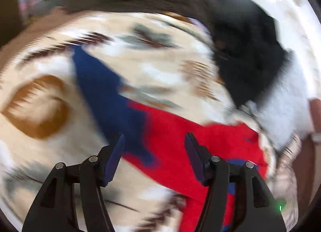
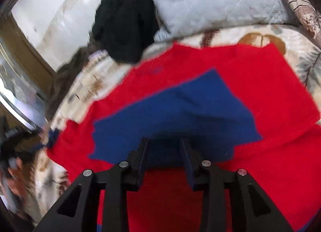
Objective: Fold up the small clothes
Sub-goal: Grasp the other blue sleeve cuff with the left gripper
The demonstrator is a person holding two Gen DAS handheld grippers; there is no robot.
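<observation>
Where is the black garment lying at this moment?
In the right wrist view the black garment lies upper left, beyond the red and blue sweater, beside the grey quilted pillow.

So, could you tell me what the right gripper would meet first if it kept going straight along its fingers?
Most likely the blue sleeve folded across the red sweater: the right gripper, fingers open, points right at it. Depth is unclear, but nothing shows between them.

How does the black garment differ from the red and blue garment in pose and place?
The red and blue knitted garment lies spread flat, with one blue sleeve folded across it; the black garment lies crumpled in a heap. The red one is under the right gripper; the black one lies farther away. Both rest on the bed.
</observation>
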